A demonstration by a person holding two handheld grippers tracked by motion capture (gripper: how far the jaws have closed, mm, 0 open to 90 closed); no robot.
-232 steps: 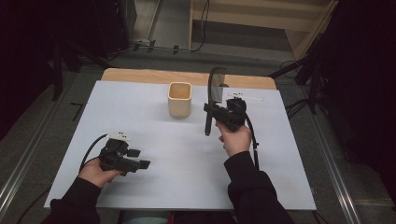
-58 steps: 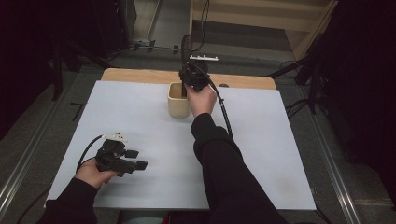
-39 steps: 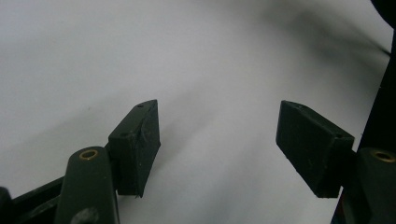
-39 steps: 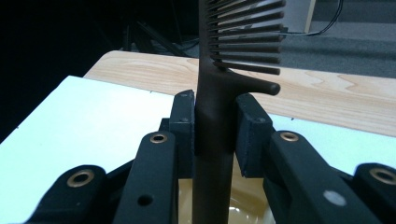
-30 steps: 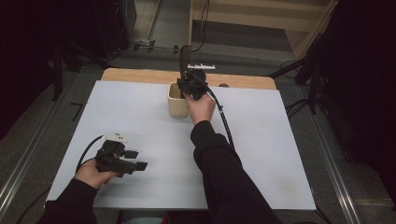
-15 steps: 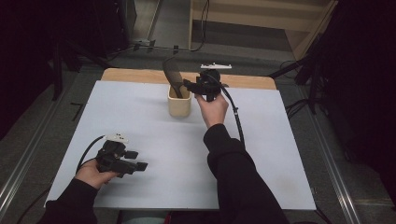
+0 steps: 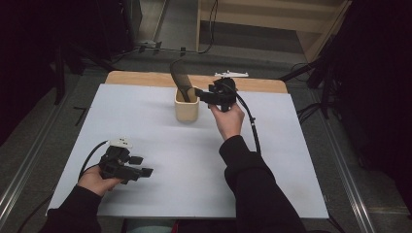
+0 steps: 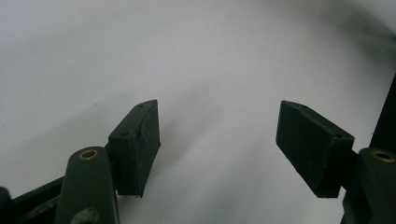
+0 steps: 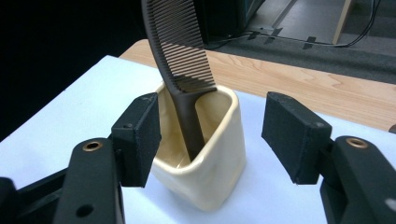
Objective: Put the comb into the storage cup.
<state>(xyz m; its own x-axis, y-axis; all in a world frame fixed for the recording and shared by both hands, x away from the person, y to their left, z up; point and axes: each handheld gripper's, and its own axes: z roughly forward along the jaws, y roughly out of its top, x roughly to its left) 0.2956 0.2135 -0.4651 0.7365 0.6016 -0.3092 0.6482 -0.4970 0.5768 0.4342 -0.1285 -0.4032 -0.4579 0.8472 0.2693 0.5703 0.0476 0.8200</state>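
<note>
A cream square cup [image 7: 186, 109] [image 9: 205, 158] stands at the back middle of the white table. A dark brown comb [image 7: 180, 80] [image 9: 180, 56] stands in it, handle down, leaning toward the far left. My right gripper [image 7: 199, 93] [image 9: 210, 133] is open just right of the cup, its jaws apart on either side of the cup and the comb's handle, touching neither. My left gripper [image 7: 141, 167] [image 8: 217, 140] rests open near the front left of the table, with nothing between its jaws.
The white table sheet [image 7: 160, 160] spreads wide around the cup. A wooden strip [image 7: 145, 78] [image 9: 299, 81] runs along the far edge. Cables and a dark floor [image 7: 170, 29] lie beyond it.
My right gripper carried the comb from the right side to the cup, stood it inside, opened and drew back a little to the right. The left gripper stayed put.
</note>
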